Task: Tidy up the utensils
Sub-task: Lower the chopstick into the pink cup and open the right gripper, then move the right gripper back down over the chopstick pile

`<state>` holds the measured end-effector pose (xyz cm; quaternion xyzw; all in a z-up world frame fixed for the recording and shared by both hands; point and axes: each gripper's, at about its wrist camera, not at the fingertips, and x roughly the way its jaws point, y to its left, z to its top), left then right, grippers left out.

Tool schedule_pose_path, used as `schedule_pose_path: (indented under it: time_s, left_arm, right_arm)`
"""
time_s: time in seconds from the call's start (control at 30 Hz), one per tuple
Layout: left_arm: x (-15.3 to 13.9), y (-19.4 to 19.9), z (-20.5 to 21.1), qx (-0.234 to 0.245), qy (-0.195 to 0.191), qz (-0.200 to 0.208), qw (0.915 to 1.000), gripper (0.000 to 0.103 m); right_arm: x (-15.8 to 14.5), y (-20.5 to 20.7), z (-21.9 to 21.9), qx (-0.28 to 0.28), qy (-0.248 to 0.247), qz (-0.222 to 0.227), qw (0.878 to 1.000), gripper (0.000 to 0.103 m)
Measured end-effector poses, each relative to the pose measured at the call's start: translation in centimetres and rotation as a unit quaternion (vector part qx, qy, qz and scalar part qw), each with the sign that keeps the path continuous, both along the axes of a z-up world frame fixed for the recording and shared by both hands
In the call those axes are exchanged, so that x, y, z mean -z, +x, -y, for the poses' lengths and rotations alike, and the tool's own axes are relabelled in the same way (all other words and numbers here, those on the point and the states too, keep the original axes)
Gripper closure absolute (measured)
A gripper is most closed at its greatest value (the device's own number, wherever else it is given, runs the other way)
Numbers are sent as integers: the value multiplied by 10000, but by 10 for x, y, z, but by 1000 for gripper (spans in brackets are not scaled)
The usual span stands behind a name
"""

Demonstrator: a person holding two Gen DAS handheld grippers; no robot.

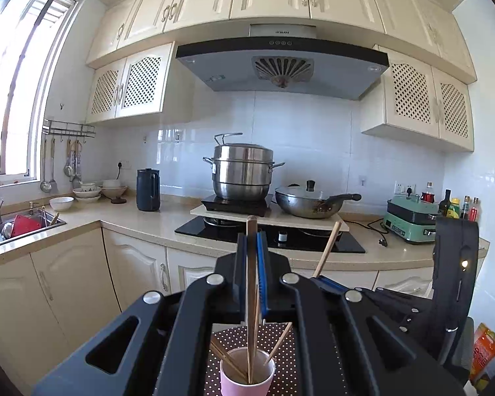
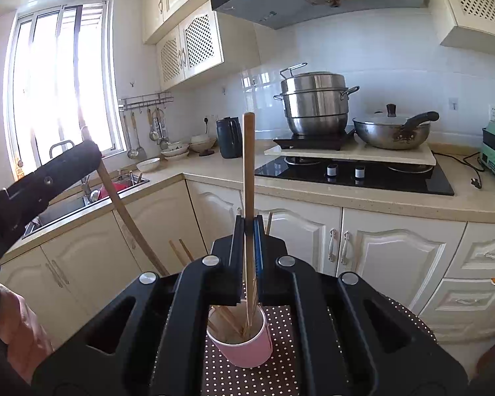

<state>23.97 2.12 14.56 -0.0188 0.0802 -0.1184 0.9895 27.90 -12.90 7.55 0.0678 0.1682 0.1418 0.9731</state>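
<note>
Left gripper (image 1: 251,242): jaws narrow, clamped on one upright chopstick (image 1: 251,264). Stick top pokes above the fingertips; lower end reaches down into the pink cup (image 1: 247,376). Cup directly below the gripper, near edge of view, standing on a brown polka-dot cloth (image 1: 214,379). Several more sticks (image 1: 277,343) lean inside the cup, fanned left and right.

Right gripper (image 2: 249,231): jaws narrow, pinched on a second upright chopstick (image 2: 248,171). Top well above the fingertips, lower end inside the same cup (image 2: 244,346). Cup under and just near of the fingers, on the dotted cloth (image 2: 247,382). Other sticks (image 2: 227,321) slanted in the cup.

Cross-check, left view: right gripper (image 1: 320,279) seen just right of the left one, its stick (image 1: 328,247) tilted up to the right. Cross-check, right view: left gripper (image 2: 92,155) at far left, its stick (image 2: 128,217) slanting down toward the cup; a hand (image 2: 16,323) behind it at the near-left corner.

Background: counter (image 1: 142,224) across the far side. Steamer pot (image 1: 241,171) and lidded wok (image 1: 307,201) at the hob, dark kettle (image 1: 148,189) to their left, bowls (image 1: 87,193) further left, sink (image 1: 23,224) far left under the window. Green cooker (image 1: 411,221) and bottles (image 1: 458,206) far right.
</note>
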Motion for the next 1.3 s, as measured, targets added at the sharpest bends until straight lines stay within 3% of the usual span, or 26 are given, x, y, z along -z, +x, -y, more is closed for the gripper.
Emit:
schedule_pose_path:
  time_s: [0.33, 0.43, 0.6, 0.67, 0.7, 0.73, 0.8, 1.0, 1.2, 1.3]
  left_arm:
    - [75, 52, -8, -90, 97, -1003, 9949, 96]
    - [88, 52, -11, -337, 244, -866, 9954, 96]
    - [95, 57, -17, -368, 241, -1115, 9928, 95]
    - [99, 59, -20, -415, 245, -1197, 9916, 93]
    - [99, 59, -20, -410, 228, -1233, 9913, 83]
    - [100, 58, -22, -389, 195, -1266, 9910, 78]
    - [102, 56, -24, -393, 188, -1276, 9909, 75]
    - [104, 41, -26, -494, 279, -1311, 9897, 74]
    - [101, 5, -26, -583, 405, -1185, 9904, 66]
    - [102, -19, -27, -553, 466, -1153, 9907, 63]
  right_arm:
    - [67, 39, -7, -379, -122, -1143, 9927, 97]
    - [81, 43, -5, -456, -125, -1420, 9887, 96]
    - [86, 38, -1, -488, -206, -1512, 9871, 94]
    - [86, 35, 0, -496, -268, -1577, 9859, 76]
    - [85, 32, 1, -449, -293, -1563, 9863, 43]
    - [83, 27, 3, -376, -295, -1466, 9880, 26]
    - [77, 17, 6, -259, -339, -1229, 9915, 26]
    - [68, -10, 14, -106, -439, -1110, 9928, 25]
    - [62, -39, 23, -116, -337, -920, 9951, 18]
    - [65, -60, 32, -301, -61, -835, 9960, 13]
